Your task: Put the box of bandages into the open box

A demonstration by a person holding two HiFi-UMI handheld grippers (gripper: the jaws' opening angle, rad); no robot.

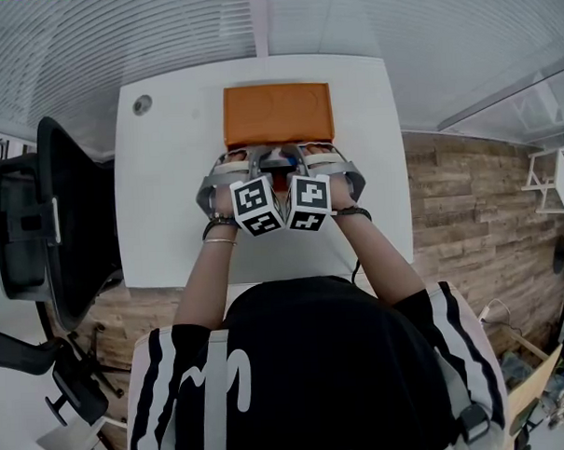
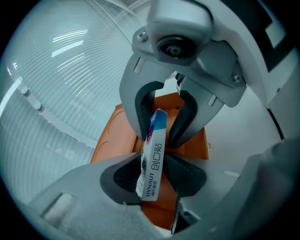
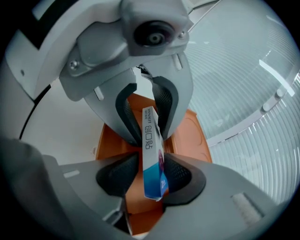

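Over the open box (image 1: 277, 114), left gripper (image 2: 155, 177) and right gripper (image 3: 151, 174) stand slack-jawed around the box of bandages (image 2: 153, 150) (release step, it seems); next, both must draw apart.

Your white table (image 1: 169, 196) runs away from you with the open orange box (image 1: 277, 113) lying directly on it at the far edge, about midway between left and right, and a small grey round spot (image 1: 142, 105), perhaps a cable port, near its far-left corner.
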